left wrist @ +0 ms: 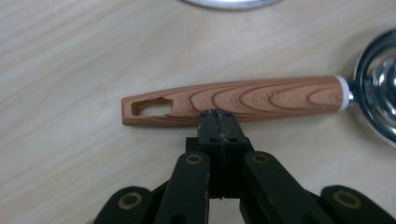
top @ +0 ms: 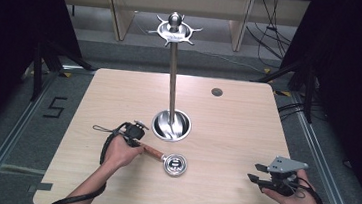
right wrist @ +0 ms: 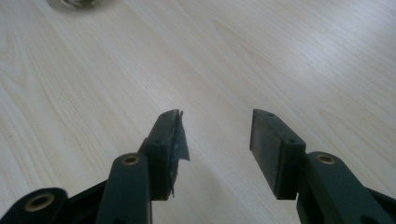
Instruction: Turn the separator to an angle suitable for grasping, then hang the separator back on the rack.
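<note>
Near the front left of the tabletop (top: 226, 131) we see our left hand-held gripper (left wrist: 218, 122) with its two black jaws pressed flat together, nothing between them. Their tip sits right at the near edge of the wood-grain handle of a shiny metal measuring spoon (left wrist: 233, 100); whether it touches the handle we cannot tell. That spoon lies flat on the pale wooden surface, its slotted handle end pointing to the left in the left gripper view and its round steel bowl (left wrist: 378, 95) at the right edge. From the high view, the spoon lies just in front of the round base of a tall steel utensil stand (top: 173, 81) with a ring of hooks at its top, which rises from the middle of the tabletop. Well apart, at the front right corner, our right hand-held gripper (right wrist: 215, 133) hovers over bare wood with its jaws spread wide, gripping nothing.
</note>
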`<state>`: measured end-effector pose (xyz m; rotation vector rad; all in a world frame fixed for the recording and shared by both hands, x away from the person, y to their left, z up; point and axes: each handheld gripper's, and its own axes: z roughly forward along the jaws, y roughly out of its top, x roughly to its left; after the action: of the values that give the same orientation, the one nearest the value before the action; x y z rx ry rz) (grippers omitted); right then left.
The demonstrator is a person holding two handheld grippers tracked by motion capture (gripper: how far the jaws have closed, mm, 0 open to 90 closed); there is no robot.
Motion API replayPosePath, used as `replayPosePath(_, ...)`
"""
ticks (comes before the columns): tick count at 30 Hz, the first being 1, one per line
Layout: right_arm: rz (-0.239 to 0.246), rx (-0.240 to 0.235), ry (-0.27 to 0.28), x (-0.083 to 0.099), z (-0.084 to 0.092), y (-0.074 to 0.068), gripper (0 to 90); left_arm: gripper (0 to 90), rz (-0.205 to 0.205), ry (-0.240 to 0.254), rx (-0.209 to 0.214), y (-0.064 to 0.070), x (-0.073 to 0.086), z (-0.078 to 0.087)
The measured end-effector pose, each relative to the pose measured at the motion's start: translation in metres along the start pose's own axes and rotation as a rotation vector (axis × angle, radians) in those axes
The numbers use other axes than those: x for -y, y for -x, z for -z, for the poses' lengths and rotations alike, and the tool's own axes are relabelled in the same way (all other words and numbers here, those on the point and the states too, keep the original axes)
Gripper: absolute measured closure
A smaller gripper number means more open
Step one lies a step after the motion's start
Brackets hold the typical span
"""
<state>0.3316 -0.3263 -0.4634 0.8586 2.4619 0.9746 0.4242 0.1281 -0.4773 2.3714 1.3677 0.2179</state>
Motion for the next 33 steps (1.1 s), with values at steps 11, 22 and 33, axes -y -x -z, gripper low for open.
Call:
replayPosePath(11,-0.024,0.005,0.007,0.000,0.002,-0.002,53.5,69.7,0.132,0.078,-0.021,0.006,-0.009,-0.002)
replayPosePath(22,-0.031,0.017,0.010,-0.001,0.004,-0.004,53.1,37.5,0.315,0.067,-0.093,0.005,-0.010,0.010)
replayPosePath(33,-0.031,0.011,0.000,-0.001,0.003,-0.003,52.5,34.9,0.415,0.027,-0.029,0.007,-0.024,0.002)
